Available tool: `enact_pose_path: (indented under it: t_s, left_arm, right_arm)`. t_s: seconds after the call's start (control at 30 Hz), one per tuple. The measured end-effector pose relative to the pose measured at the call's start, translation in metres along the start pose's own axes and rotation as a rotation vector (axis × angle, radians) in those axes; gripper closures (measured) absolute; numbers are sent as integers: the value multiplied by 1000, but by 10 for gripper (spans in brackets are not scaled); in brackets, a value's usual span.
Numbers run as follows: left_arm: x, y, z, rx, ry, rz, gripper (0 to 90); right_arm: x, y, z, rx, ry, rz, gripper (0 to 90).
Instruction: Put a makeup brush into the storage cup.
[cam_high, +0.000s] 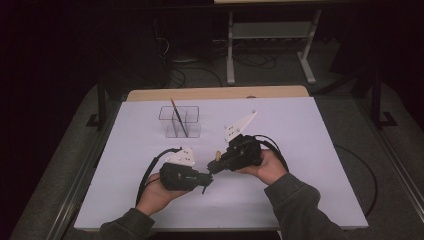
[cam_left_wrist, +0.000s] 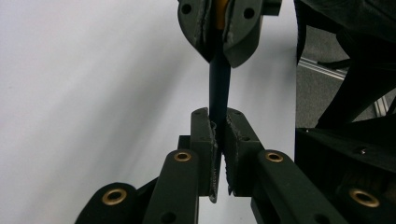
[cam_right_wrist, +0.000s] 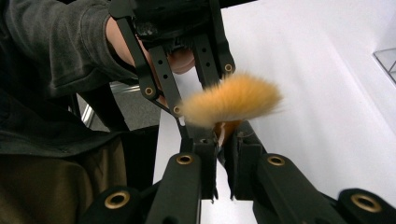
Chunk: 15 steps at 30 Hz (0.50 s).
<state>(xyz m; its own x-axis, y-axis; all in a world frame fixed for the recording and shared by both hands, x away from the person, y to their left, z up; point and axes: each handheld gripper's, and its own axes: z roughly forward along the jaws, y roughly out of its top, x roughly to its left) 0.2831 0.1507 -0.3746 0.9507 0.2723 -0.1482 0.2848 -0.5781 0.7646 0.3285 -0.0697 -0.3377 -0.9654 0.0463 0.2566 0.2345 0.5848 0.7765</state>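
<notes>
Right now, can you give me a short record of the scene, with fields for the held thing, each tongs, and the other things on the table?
held thing: brush, orange bristles, dark handle
left tongs: shut on brush handle
right tongs: shut on brush near the bristles
organizer: clear, far side of table, apart from both tongs
stick: thin, leaning in organizer

The brush (cam_right_wrist: 232, 101) has tawny orange bristles, paler at the tips, and a dark handle (cam_left_wrist: 218, 88). Both grippers, left (cam_high: 206, 181) and right (cam_high: 214, 166), are black with brass-coloured rivets and white plates on top. The table (cam_high: 300, 165) is plain white with a light wood edge. The organizer (cam_high: 180, 121) is clear. The sleeves (cam_high: 300, 200) are grey.
</notes>
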Motion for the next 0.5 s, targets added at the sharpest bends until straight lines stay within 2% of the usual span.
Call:
enact_pose_path:
  t_s: [0.07,0.17,0.27,0.3,0.47,0.5]
  left_arm:
    - [1,-1,0,-14,-8,-12,833]
    - [2,-2,0,-48,-6,-30,836]
    - [4,-4,-2,-82,-3,-51,837]
    - [5,-5,-3,-84,-1,-55,837]
    - [7,-8,-3,-101,4,-79,838]
    - [8,-9,-3,-89,9,-64,838]
  right_arm:
    - [1,0,1,-11,-7,-2,821]
    - [2,-2,1,-56,-18,-2,813]
    - [1,-5,0,-110,-18,8,766]
    - [1,-6,0,-122,-19,23,762]
    - [0,-9,1,-139,-28,27,759]
    - [0,-9,1,-140,-28,28,762]
